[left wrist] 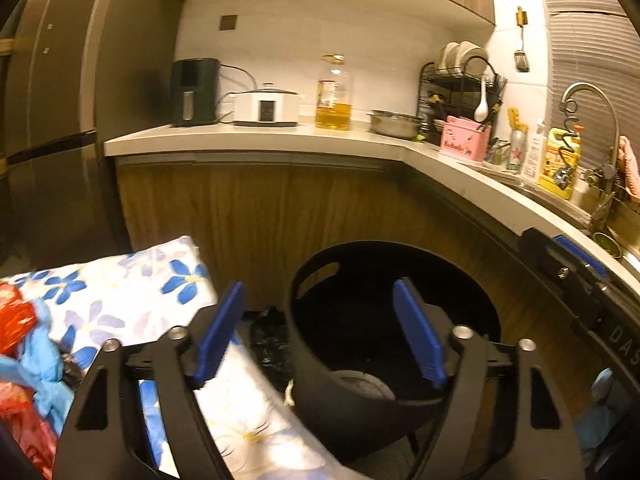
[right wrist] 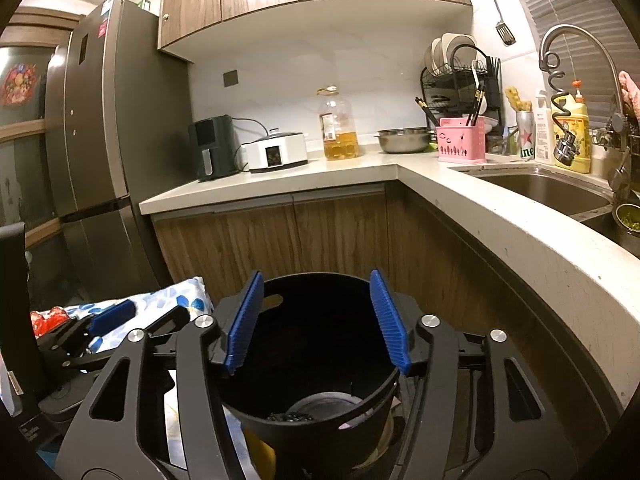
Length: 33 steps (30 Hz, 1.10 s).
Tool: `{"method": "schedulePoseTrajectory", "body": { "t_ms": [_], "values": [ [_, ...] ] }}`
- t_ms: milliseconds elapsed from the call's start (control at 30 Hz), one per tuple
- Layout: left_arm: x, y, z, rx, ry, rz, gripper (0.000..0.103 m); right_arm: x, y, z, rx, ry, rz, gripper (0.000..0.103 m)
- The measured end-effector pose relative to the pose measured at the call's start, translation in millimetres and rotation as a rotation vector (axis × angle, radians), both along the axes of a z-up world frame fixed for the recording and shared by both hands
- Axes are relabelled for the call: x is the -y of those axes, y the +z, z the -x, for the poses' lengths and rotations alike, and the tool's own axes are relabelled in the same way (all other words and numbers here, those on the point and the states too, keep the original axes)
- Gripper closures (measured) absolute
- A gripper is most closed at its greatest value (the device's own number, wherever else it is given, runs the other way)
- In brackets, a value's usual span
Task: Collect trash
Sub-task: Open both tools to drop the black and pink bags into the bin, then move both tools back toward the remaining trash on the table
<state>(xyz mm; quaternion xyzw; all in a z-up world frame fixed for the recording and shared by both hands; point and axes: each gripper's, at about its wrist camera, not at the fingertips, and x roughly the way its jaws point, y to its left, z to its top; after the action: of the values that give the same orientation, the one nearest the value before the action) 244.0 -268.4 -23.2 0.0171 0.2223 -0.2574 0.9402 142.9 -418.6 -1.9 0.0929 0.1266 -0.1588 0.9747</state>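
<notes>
Okay, both grippers gape empty: left gripper (left wrist: 320, 332) and right gripper (right wrist: 318, 320) hover over the black trash bin (right wrist: 312, 360), beside the floral cloth (left wrist: 120, 296).

Bin (right wrist: 308, 344) before counter (right wrist: 280, 180) cabinets; cloth-covered surface (left wrist: 120, 292) left; sink (right wrist: 548, 192) right.

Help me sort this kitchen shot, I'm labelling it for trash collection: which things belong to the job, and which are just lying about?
Belongs to the job:
black trash bin
red and blue wrappers on the floral cloth
left gripper, jaws open
right gripper, jaws open

Just lying about:
oil bottle
steel bowl
air fryer
pink utensil holder
beer can
</notes>
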Motion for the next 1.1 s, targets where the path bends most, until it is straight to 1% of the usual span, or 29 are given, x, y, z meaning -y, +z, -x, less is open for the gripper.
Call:
{"method": "schedulePoseTrajectory", "body": {
  "t_ms": [133, 333, 467, 567, 667, 900, 1100],
  "values": [
    [-13.5, 0.5, 10.6, 0.013, 0.051, -0.021, 0.018, -7.9, 0.9, 9.5, 0.001, 0.006, -0.004, 0.038],
    [-35.5, 4.1, 33.1, 0.025, 0.087, -0.016, 0.015, -26.0, 1.3, 30.1, -0.002, 0.009, 0.001, 0.036],
    [-50.8, 3.2, 50.7, 0.036, 0.117, -0.029, 0.014, -38.6, -0.3, 47.4, 0.0, 0.009, -0.001, 0.035],
    [-64.9, 0.3, 63.3, 0.039, 0.144, -0.037, 0.013, -45.9, -1.9, 58.3, 0.0, 0.016, -0.022, 0.032],
    [-84.1, -3.7, 77.1, 0.037, 0.175, -0.037, 0.008, -52.7, -3.0, 67.3, 0.001, 0.024, -0.035, 0.03],
    [-127.5, -9.2, 97.8, 0.02, 0.248, -0.037, 0.007, -78.3, -6.3, 88.5, 0.003, 0.053, -0.05, 0.02],
    [-163.5, -10.4, 115.5, 0.025, 0.308, -0.041, 0.006, -105.9, -5.8, 99.3, -0.003, 0.094, -0.055, 0.02]
  ]
}}
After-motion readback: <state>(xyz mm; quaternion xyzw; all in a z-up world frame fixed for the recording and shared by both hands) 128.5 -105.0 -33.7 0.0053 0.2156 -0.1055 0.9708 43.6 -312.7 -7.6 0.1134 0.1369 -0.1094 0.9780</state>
